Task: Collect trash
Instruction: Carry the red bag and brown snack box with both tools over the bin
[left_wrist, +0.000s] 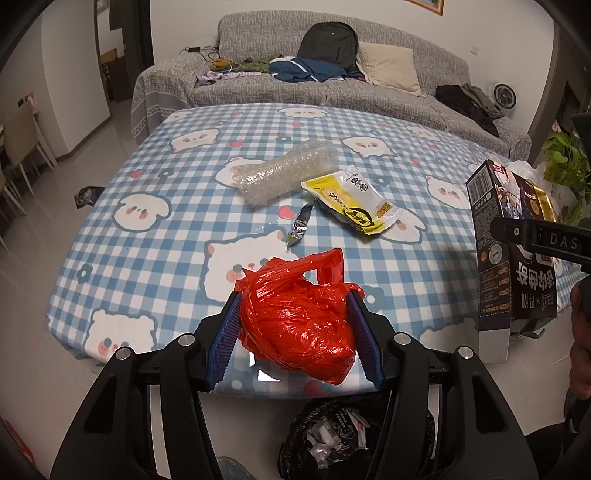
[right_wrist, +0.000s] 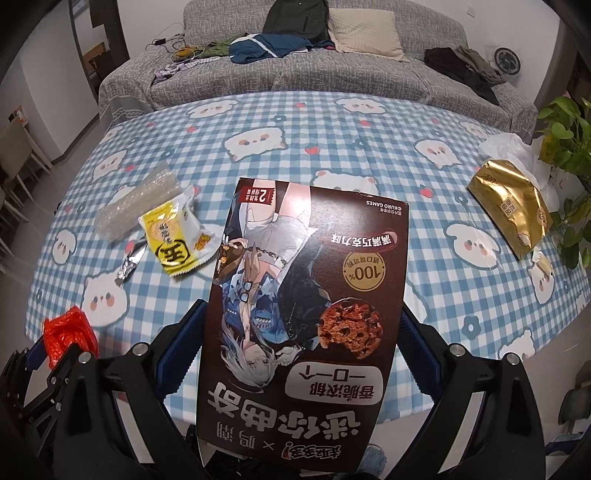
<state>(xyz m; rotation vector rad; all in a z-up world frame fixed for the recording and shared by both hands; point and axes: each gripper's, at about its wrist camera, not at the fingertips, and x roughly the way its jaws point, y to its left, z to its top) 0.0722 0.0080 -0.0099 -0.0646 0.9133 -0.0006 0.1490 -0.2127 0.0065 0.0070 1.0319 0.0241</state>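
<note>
A crumpled red plastic bag (left_wrist: 299, 317) sits between the blue pads (left_wrist: 225, 332) of my left gripper (left_wrist: 295, 295), which is shut on it just above the table's near edge. The same bag (right_wrist: 68, 330) shows at the lower left of the right wrist view. My right gripper (right_wrist: 303, 308) is shut on a tall dark cookie box (right_wrist: 314, 229), held upside down off the table. That box (left_wrist: 506, 236) stands at the right of the left wrist view. A bin with a black liner (left_wrist: 354, 439), holding some trash, lies below the left gripper.
On the checked tablecloth (left_wrist: 147, 240) lie a roll of bubble wrap (left_wrist: 284, 173), a yellow snack wrapper (left_wrist: 354, 205) and a silver foil strip (left_wrist: 301, 227). A gold packet (right_wrist: 511, 210) and white plastic bag (right_wrist: 517, 147) lie far right by a plant (right_wrist: 569, 140). A grey sofa (left_wrist: 369, 92) stands behind.
</note>
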